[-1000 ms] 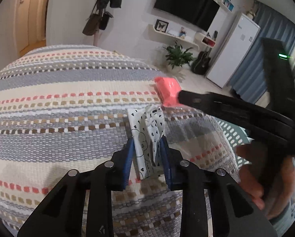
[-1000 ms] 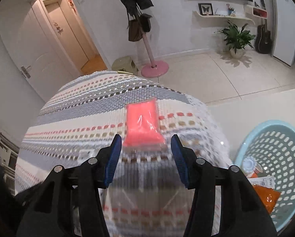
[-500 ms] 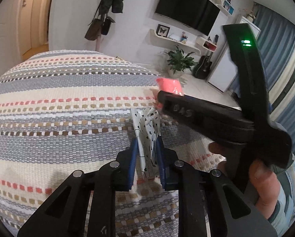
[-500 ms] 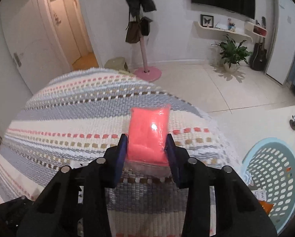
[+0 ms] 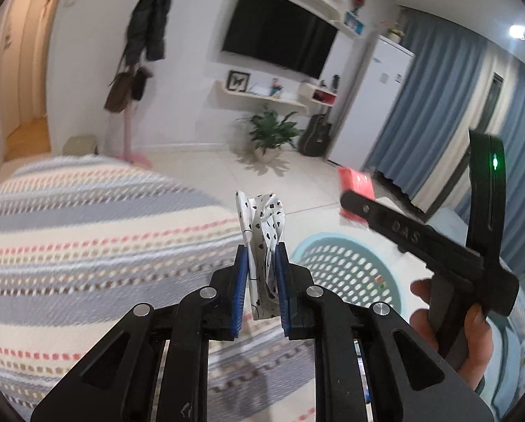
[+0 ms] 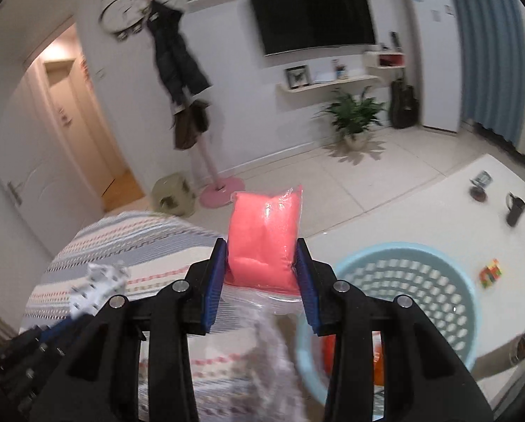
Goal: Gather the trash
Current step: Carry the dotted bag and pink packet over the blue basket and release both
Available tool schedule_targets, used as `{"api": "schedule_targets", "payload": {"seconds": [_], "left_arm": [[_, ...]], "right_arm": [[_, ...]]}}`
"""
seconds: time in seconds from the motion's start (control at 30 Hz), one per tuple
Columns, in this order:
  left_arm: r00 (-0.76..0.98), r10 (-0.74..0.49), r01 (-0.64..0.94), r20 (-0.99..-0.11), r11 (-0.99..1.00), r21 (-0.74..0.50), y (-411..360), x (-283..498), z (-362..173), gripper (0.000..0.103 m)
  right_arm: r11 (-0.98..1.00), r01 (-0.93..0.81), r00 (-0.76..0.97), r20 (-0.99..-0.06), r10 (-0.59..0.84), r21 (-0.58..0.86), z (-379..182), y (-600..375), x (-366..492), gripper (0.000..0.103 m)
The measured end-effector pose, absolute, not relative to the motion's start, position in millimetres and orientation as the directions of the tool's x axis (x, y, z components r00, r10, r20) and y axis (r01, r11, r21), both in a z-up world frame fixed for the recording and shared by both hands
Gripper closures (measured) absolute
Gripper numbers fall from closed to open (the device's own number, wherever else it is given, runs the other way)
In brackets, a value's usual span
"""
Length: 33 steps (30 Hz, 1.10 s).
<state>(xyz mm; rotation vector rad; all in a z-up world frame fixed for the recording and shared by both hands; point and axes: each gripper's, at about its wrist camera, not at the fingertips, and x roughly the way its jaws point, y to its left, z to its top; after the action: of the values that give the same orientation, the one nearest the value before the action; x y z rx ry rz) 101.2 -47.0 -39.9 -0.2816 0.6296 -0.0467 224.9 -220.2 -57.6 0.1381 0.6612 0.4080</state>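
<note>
Striped blanket (image 5: 86, 246) across the lower left of both views, grey, cream and red bands, blurred. White worktop (image 6: 421, 204) to the right, carrying a dark mug (image 6: 514, 209) and small bits near the far edge. Pale blue basket (image 6: 421, 281) on it, perforated wall, orange trash faintly visible inside; seen again in the left view (image 5: 343, 267) beyond the blanket's edge.

Behind: wall TV (image 5: 280, 42), blue curtains (image 5: 445, 105), white fridge (image 5: 378, 102), coat (image 5: 151, 14) on a pink stand, potted plant (image 6: 355, 112), guitar (image 5: 317, 133).

Left claw (image 5: 261, 274) clenched on a white wrapper (image 5: 262, 225) with small black marks, crumpled, upper end standing up out of the blue pads, lifted clear of the blanket. Same wrapper a blurred white patch at lower left in the right view (image 6: 97, 285).

Right claw (image 6: 261, 274) grasping a pink pouch (image 6: 266, 239), pads pressed into both its sides, clear plastic trailing below; pouch raised off the blanket, just left of the basket rim. In the left view, right claw (image 5: 354, 200) held by a hand (image 5: 452, 330), pouch (image 5: 355, 186) at its tip, above and beyond the basket.
</note>
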Motion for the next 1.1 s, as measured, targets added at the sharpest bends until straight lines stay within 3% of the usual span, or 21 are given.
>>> {"api": "schedule_targets", "payload": {"seconds": [0.5, 0.73, 1.03, 1.1], "left_arm": [[0.741, -0.267, 0.148, -0.617, 0.960, -0.238, -174.7, 164.7, -47.4, 0.089], [0.626, -0.364, 0.177, -0.690, 0.928, -0.329, -185.8, 191.0, -84.2, 0.088], [0.598, -0.359, 0.169, -0.717, 0.931, -0.324, -191.1, 193.6, -103.1, 0.066], [0.604, -0.371, 0.172, -0.705, 0.925, -0.339, -188.2, 188.5, -101.3, 0.047]], "right_arm": [[0.944, -0.105, 0.692, -0.659, 0.295, 0.312, -107.6, -362.8, 231.2, 0.068], [0.942, -0.048, 0.599, -0.745, 0.293, 0.332, -146.7, -378.7, 239.4, 0.067], [0.935, -0.023, 0.564, -0.768, 0.304, 0.353, -158.5, -383.8, 236.8, 0.063], [0.932, -0.019, 0.570, -0.762, 0.307, 0.361, -156.8, -386.5, 234.8, 0.051]]}}
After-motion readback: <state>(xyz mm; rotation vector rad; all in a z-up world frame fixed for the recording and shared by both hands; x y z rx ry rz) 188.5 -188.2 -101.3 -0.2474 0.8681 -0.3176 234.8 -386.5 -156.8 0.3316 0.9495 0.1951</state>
